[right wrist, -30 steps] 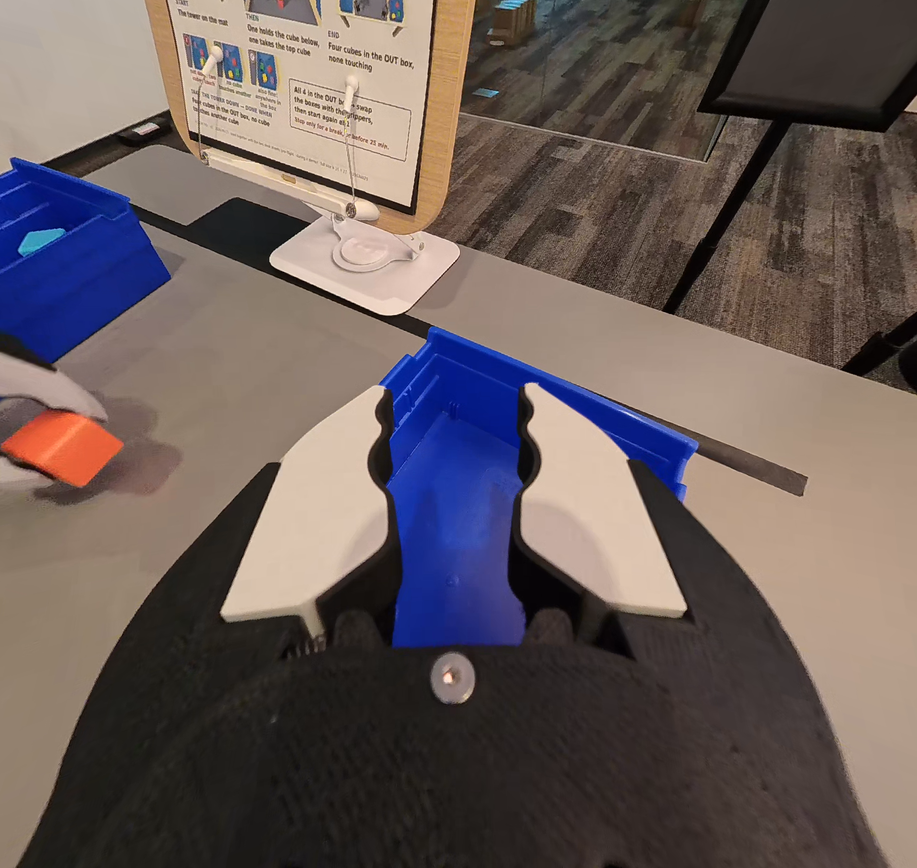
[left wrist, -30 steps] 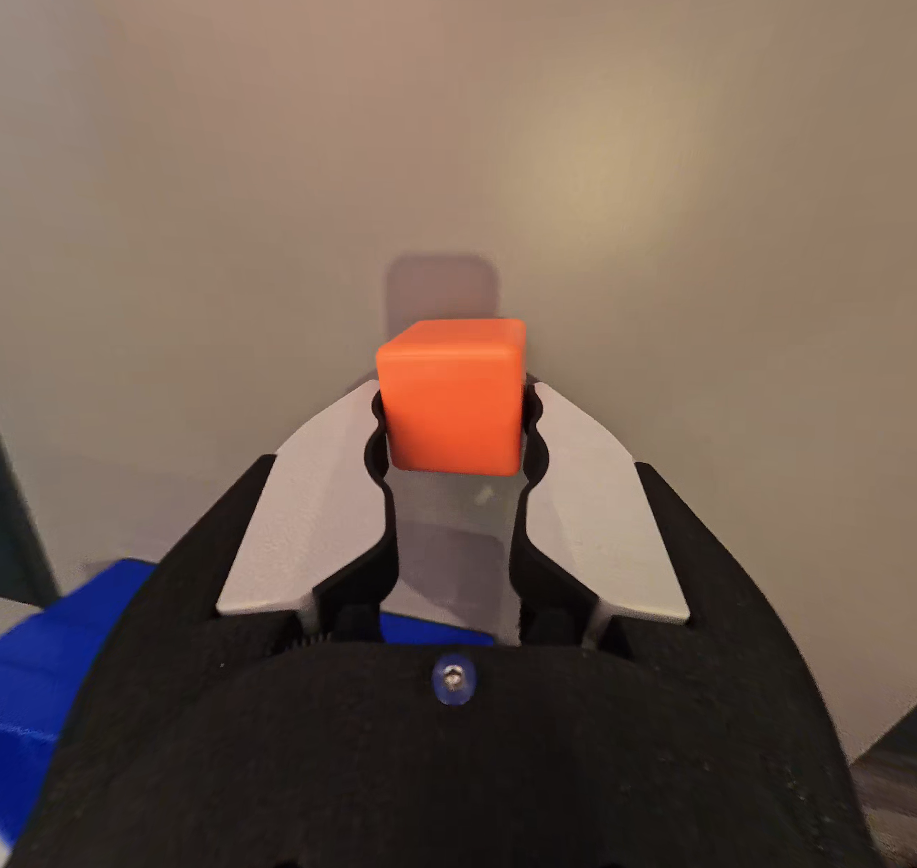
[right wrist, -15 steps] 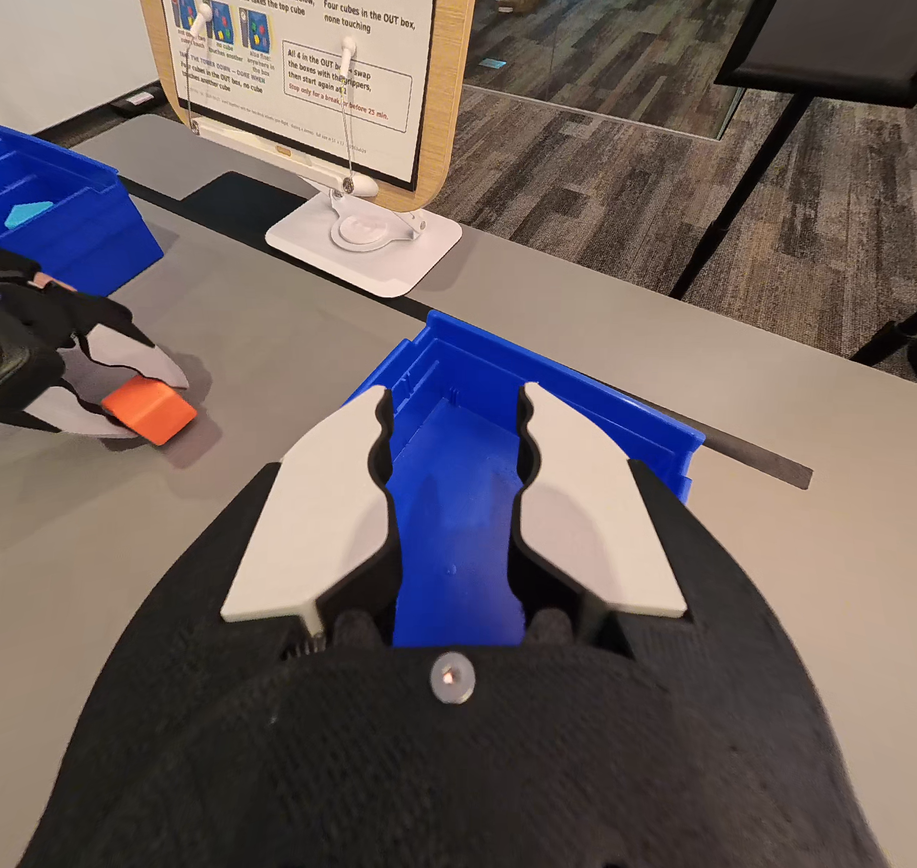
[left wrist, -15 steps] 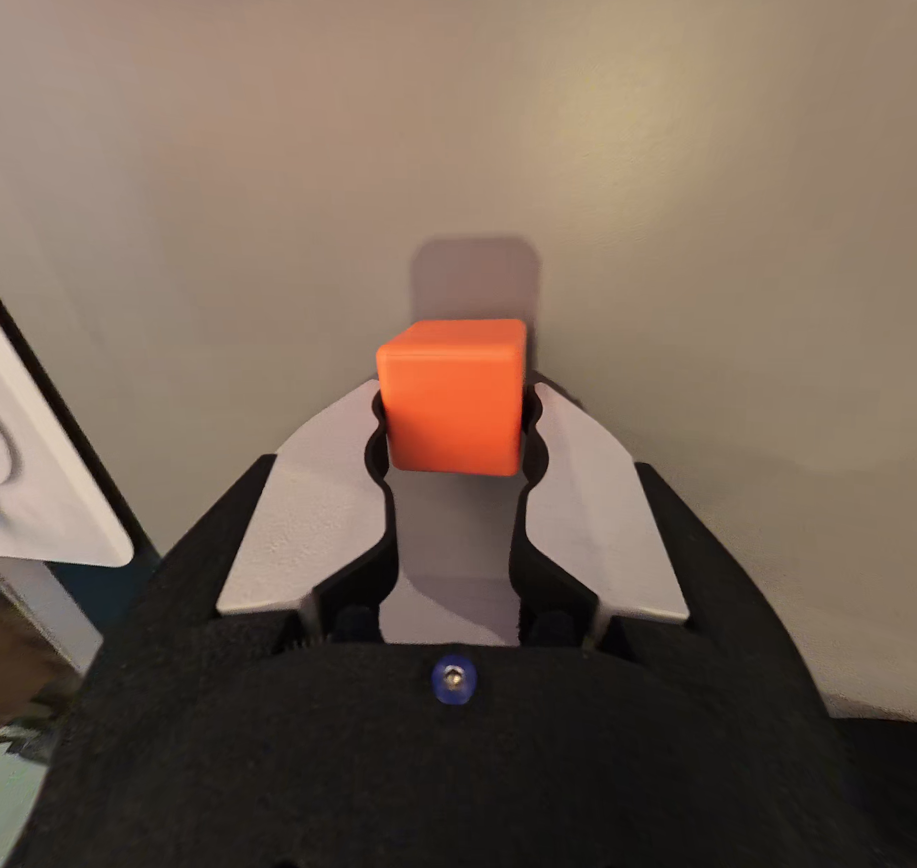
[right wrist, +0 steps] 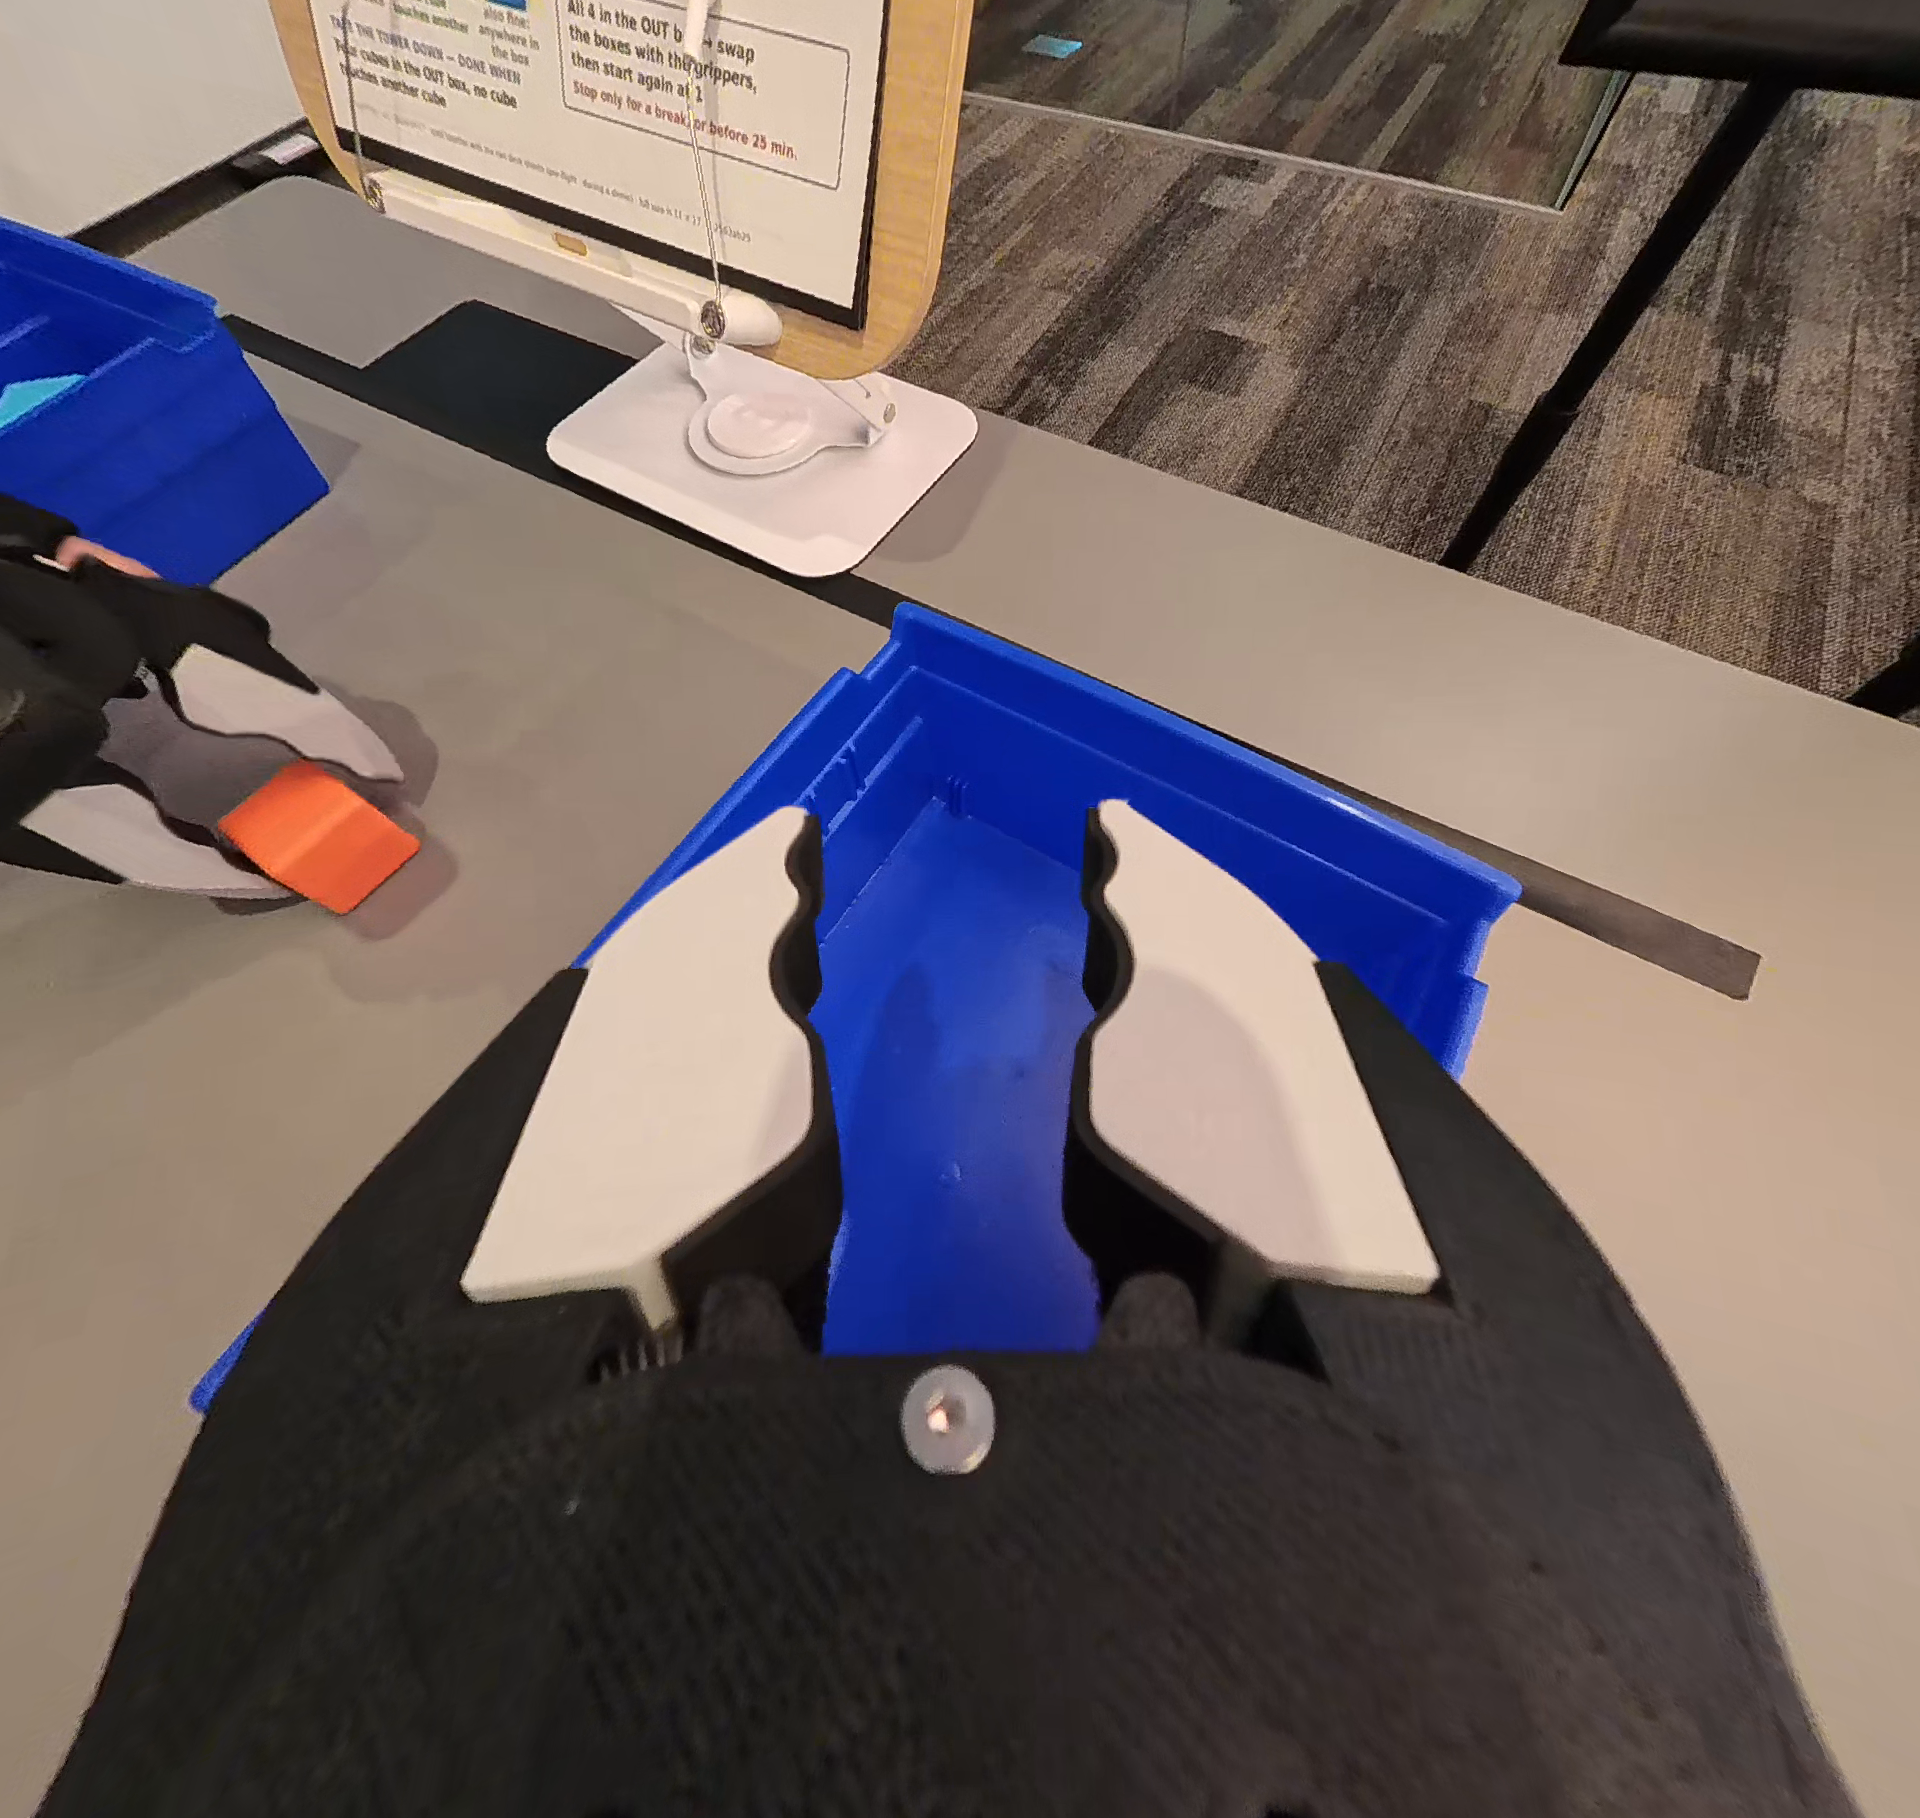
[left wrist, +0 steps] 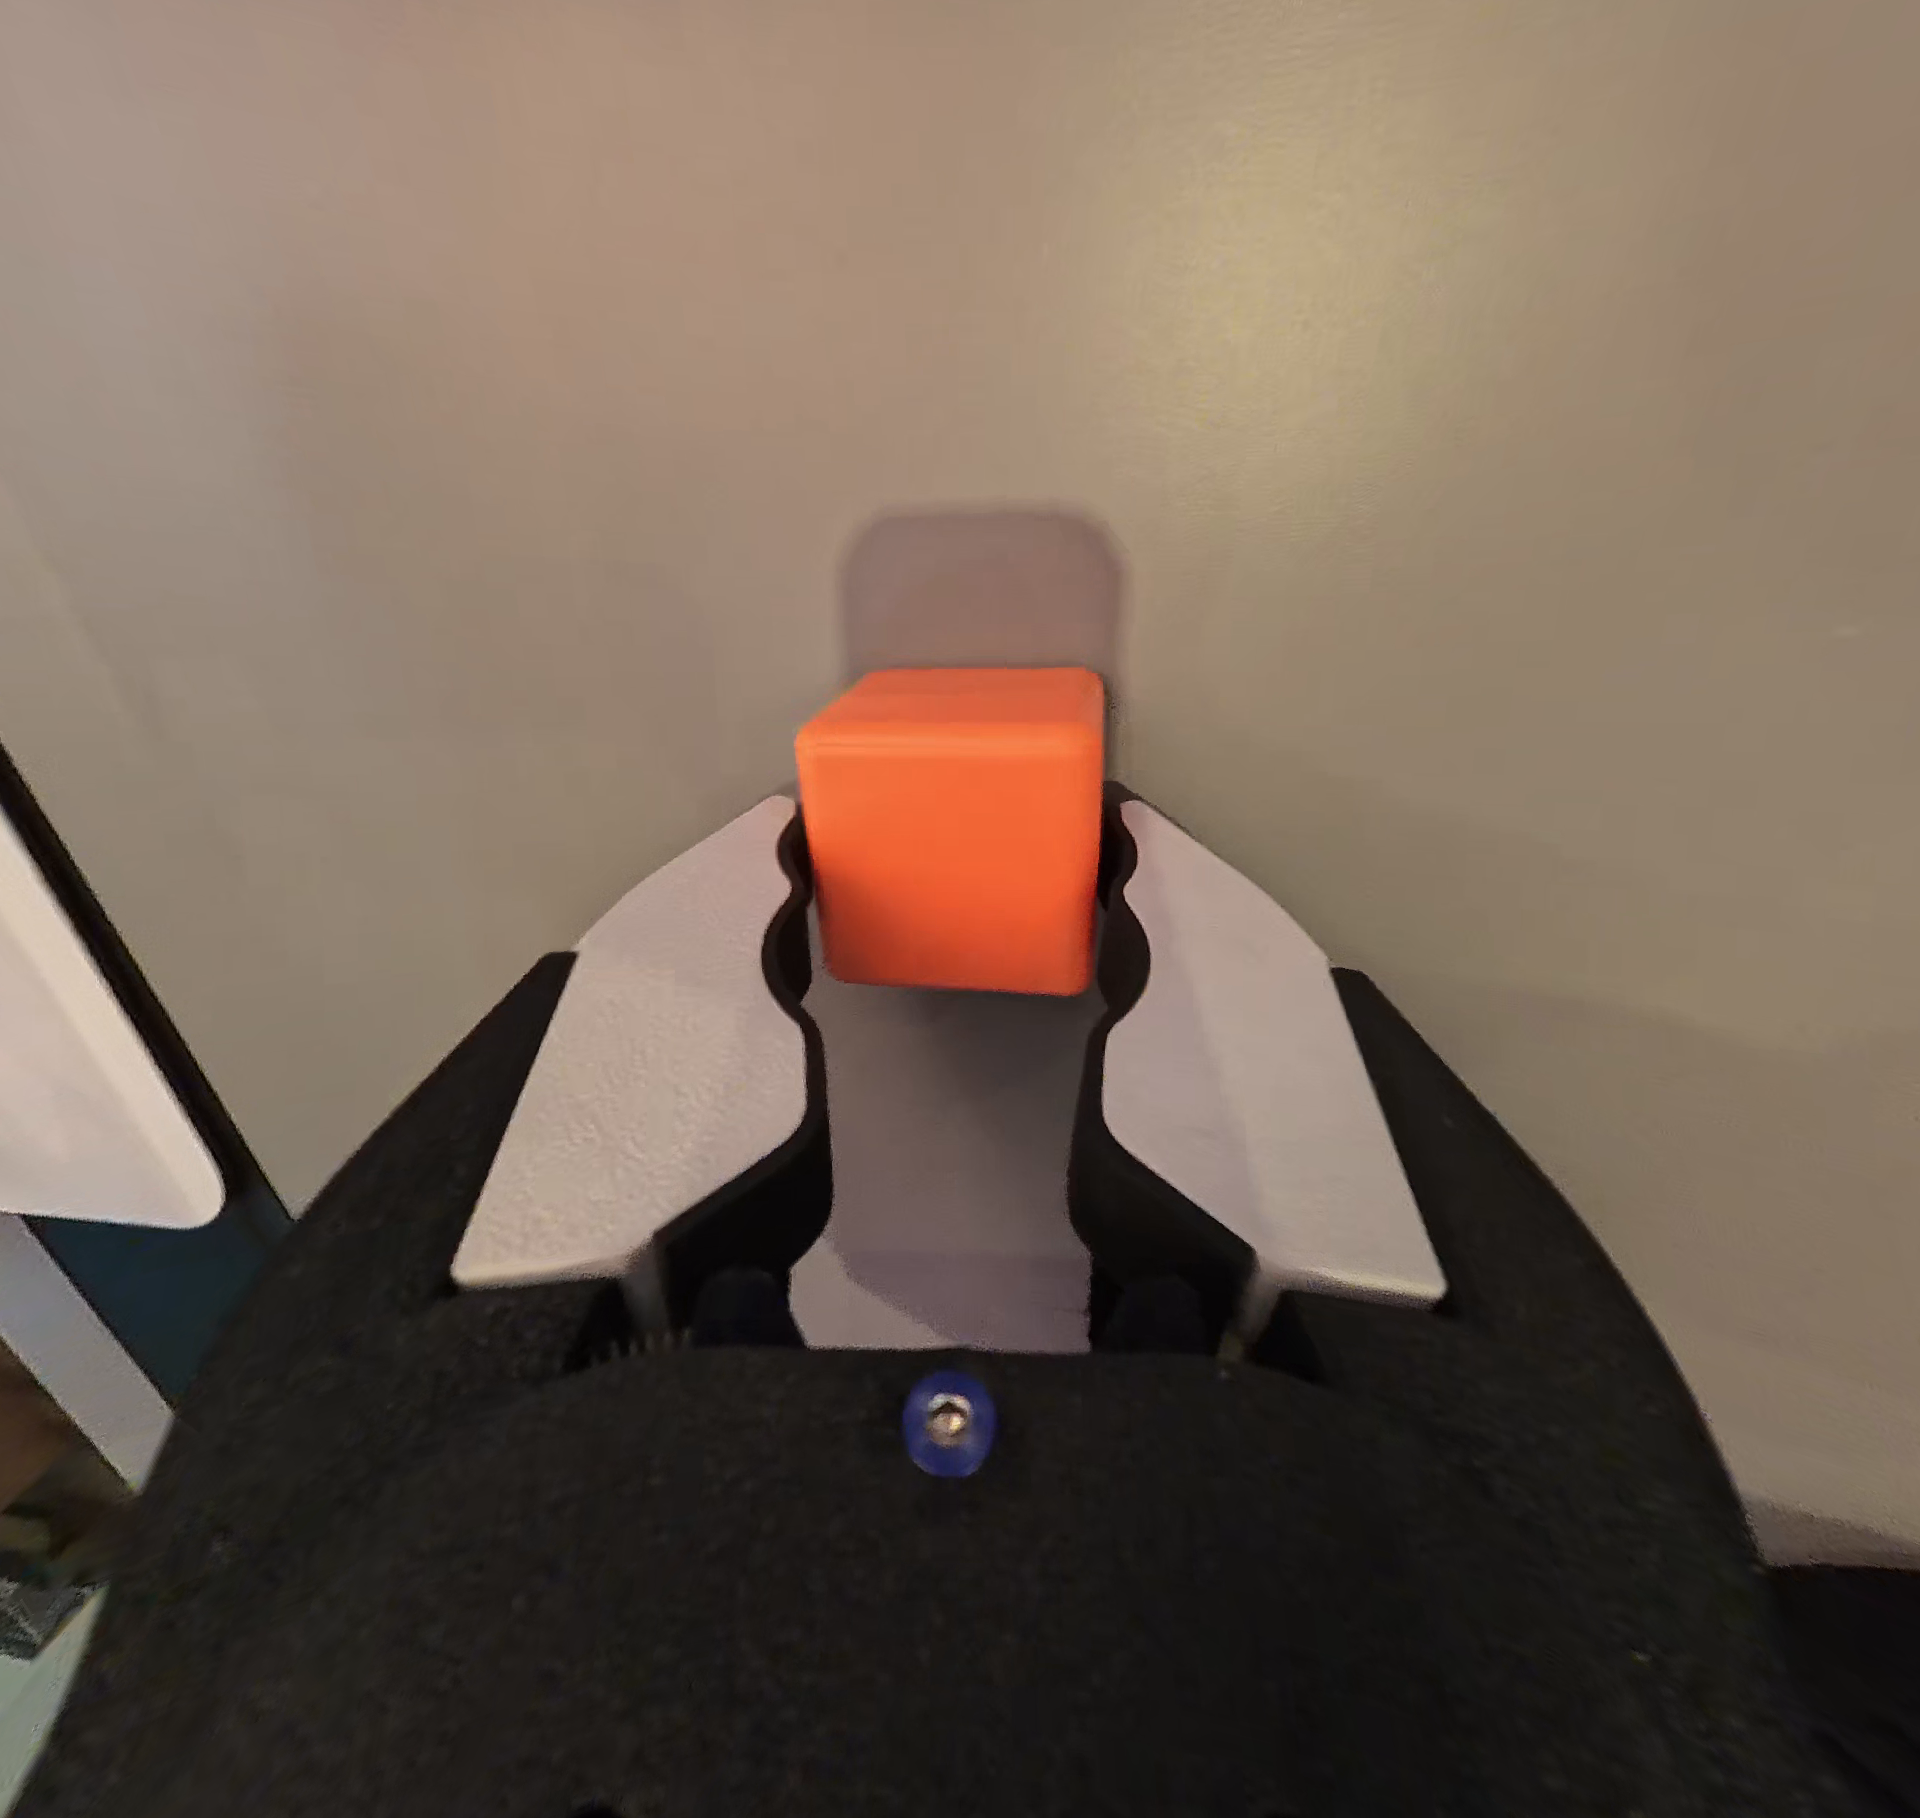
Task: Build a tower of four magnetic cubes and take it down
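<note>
Our left tongs (left wrist: pixel 951 833) grip the glossy orange plastic cube (left wrist: pixel 951 838) low over the matte grey counter (left wrist: pixel 1455 418); we should set it flat before releasing; our right tongs (right wrist: pixel 951 895) hang open and empty above the blue plastic bin (right wrist: pixel 1195 740).

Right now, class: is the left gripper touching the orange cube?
Touching. In the left wrist view, the left gripper has both fingers pressed against the orange cube's sides, no gap showing.
</note>
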The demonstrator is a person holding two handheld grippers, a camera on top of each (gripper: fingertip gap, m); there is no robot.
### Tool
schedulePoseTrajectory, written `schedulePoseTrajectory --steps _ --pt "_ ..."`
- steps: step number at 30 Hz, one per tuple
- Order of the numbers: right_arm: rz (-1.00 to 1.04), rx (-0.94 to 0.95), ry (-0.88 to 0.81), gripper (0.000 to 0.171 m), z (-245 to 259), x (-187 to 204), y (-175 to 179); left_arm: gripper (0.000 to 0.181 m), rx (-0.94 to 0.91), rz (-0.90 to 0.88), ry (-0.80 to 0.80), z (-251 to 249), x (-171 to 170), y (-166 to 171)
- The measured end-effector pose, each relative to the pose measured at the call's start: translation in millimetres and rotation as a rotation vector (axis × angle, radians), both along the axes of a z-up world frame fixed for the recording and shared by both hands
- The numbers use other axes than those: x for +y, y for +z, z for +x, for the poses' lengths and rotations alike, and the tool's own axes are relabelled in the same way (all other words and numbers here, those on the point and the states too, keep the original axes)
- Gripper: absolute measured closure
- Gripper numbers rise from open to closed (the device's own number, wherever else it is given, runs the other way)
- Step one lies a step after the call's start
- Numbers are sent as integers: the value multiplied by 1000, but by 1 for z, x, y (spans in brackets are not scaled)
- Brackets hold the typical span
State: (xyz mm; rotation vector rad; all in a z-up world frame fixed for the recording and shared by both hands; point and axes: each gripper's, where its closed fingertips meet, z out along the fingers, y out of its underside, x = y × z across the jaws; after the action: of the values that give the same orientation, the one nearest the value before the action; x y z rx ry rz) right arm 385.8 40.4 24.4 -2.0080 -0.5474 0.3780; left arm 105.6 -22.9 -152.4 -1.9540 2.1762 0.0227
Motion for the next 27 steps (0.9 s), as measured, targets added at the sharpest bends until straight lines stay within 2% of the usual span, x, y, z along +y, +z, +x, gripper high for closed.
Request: schedulePoseTrajectory --steps 1,4,6,8,11,13,15,17,18,20,22,24,27 --pt "-1 -2 -1 122 0 0 -1 123 -8 10 11 0 2 2" --pt "0 6 0 122 2 0 -1 122 -62 38 39 -3 2 25" --pt "2 15 1 122 4 -1 0 129 -199 75 64 -2 -4 64" --pt "5 32 -2 122 8 -2 1 131 -401 139 97 -6 -12 117" --pt "10 61 -12 122 14 -2 4 112 -560 248 250 -56 -14 178" --pt "6 74 -14 122 16 -1 4 101 -535 278 397 -111 -12 189" --pt "-2 77 -17 122 18 0 2 101 -408 292 561 -177 -8 177" --pt "-9 73 -17 122 17 1 0 99 -244 227 727 -237 -14 148" --pt "-13 70 -13 122 16 1 -2 96 -146 200 759 -262 -20 132" --pt "-23 59 -4 122 14 1 -5 98 40 253 693 -301 -28 108" --pt "-36 43 -2 122 13 1 -9 106 173 229 601 -325 -42 86" --pt "-39 26 2 122 11 2 -12 101 214 171 572 -333 -50 70" --pt "-44 13 12 122 9 2 -14 106 299 175 478 -345 -52 58"
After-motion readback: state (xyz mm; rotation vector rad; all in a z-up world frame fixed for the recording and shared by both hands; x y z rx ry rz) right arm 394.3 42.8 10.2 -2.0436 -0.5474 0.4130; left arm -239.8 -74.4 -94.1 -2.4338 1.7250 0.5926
